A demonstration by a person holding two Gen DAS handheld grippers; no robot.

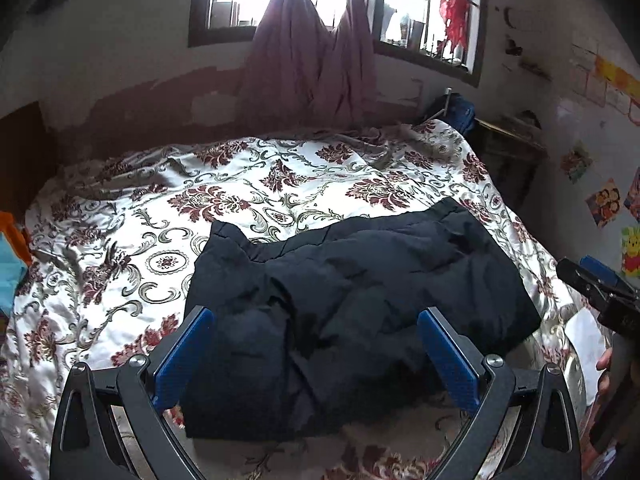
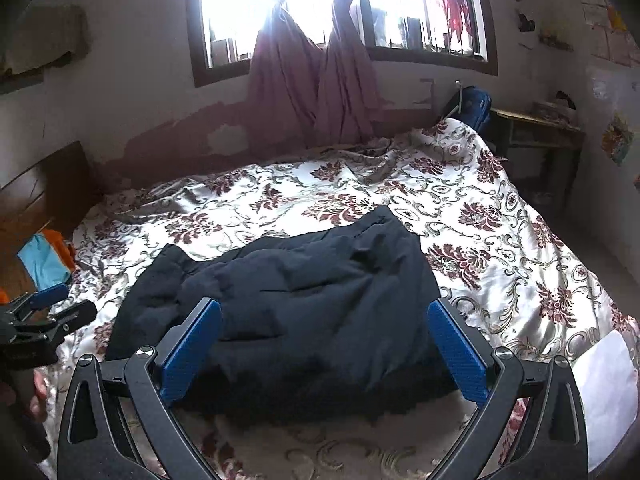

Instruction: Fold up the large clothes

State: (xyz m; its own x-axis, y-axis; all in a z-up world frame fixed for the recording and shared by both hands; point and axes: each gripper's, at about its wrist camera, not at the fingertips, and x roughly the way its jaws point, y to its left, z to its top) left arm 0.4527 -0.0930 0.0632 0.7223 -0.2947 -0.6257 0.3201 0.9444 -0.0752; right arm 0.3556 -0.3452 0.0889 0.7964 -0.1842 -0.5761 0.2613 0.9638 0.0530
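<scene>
A dark navy padded garment (image 1: 360, 304) lies folded into a rough rectangle on a floral bedspread (image 1: 140, 240). My left gripper (image 1: 316, 316) hovers open above its near part, blue pads wide apart with nothing between them. In the right wrist view the same garment (image 2: 288, 296) spreads under my right gripper (image 2: 324, 312), which is also open and holds nothing. Each gripper shows in the other's view: the right gripper (image 1: 596, 284) at the right edge, the left gripper (image 2: 44, 312) at the left edge, both held by hands.
The bed fills the room's middle, its bedspread (image 2: 500, 240) rumpled toward the wall. Pink curtains (image 1: 312, 64) hang knotted at the window. A wooden headboard (image 2: 44, 192) and orange and teal cloth (image 2: 44, 260) lie left. A small table (image 2: 536, 132) stands right. White fabric (image 2: 608, 392) lies at the bed's near right corner.
</scene>
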